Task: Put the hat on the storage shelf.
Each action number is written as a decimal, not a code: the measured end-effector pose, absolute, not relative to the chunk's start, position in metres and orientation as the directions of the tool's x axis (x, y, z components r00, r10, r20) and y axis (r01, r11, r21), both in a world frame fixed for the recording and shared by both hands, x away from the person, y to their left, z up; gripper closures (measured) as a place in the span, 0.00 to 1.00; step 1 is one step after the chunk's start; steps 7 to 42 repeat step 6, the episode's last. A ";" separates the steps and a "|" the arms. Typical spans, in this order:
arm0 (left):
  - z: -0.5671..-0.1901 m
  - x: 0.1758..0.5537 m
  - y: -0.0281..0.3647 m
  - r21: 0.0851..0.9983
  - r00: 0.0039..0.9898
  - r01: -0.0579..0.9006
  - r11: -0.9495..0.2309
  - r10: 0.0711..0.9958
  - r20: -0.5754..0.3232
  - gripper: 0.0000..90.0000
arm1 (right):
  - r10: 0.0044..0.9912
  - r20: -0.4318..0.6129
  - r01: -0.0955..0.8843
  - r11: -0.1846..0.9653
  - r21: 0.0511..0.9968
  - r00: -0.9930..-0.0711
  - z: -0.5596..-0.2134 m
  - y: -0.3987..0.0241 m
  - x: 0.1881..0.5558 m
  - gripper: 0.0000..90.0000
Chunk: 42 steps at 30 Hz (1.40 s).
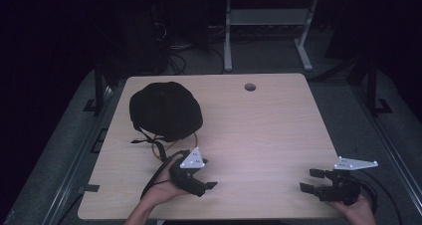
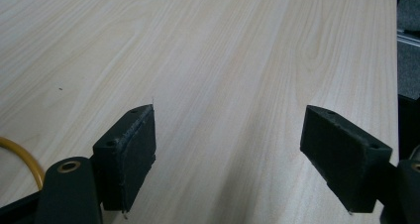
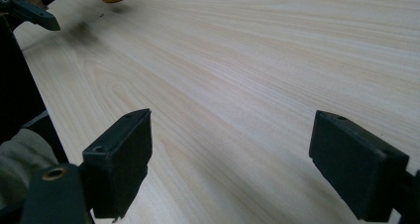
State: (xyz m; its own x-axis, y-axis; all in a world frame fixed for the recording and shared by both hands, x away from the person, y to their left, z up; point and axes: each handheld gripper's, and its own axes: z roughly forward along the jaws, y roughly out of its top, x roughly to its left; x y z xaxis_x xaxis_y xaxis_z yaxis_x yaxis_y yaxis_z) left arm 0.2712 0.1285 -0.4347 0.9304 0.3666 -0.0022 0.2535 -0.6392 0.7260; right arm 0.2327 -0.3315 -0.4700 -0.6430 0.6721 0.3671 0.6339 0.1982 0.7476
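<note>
No text, label, brand, number or sign can be read anywhere in these pictures, neither on the table nor on the things there.

Table (image 1: 259, 130) fills centre of high view. Cap (image 1: 165, 110) sits on it, upper left of the tabletop, straps trailing toward the lower edge. Cord loop (image 1: 161, 153) lies just below the cap, partly under it. Left gripper (image 1: 205, 174) is lower centre-left, just below the loop, jaws pointing right. Right gripper (image 1: 311, 180) is lower right near the table edge, jaws pointing left, well apart from the left one. Cable hole (image 1: 250, 87) upper centre. Desk frame (image 1: 266, 31) behind the table, top of frame.
</note>
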 end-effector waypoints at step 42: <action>-0.435 0.270 0.126 0.726 0.931 0.257 -0.638 0.366 -0.007 0.24 | 0.672 0.378 0.632 0.173 0.756 -0.637 -0.471 -0.337 0.226 0.18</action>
